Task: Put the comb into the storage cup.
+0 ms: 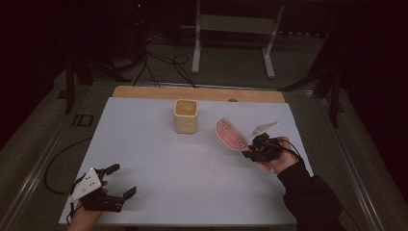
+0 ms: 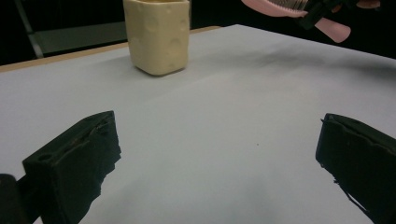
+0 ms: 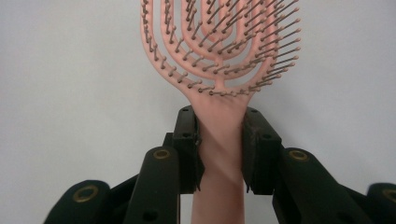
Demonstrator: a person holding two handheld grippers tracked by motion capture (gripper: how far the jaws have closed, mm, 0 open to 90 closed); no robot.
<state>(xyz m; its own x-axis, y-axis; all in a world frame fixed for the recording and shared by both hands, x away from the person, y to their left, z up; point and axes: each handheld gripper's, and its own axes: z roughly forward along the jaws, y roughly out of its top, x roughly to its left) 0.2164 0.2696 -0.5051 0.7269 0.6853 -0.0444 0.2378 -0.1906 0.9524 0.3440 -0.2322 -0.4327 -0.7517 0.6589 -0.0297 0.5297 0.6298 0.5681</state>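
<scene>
Hairbrush (image 3: 219, 60) in the grip: the right tool (image 3: 219, 149) had its two black jaws clamped on the pink handle just below the head, bristles showing in curved rows. In the high view, that right tool (image 1: 262, 147) held the hairbrush (image 1: 231, 134) up above the right half of the table (image 1: 159, 159), the head slanting toward the middle, with the person's dark sleeve (image 1: 308, 192) coming in from the lower right corner. Near it, a little farther back and toward the centre, stood a cream-coloured cup (image 1: 185, 115), upright and well apart from both tools. Over on the near left corner, the left tool (image 1: 122, 185) sat low by the table's edge with its jaws spread wide and nothing between them. Its own camera showed the two jaws far apart over bare white table (image 2: 210, 140), the cup (image 2: 158, 37) ahead, and the hairbrush (image 2: 275, 7) at the top right.
</scene>
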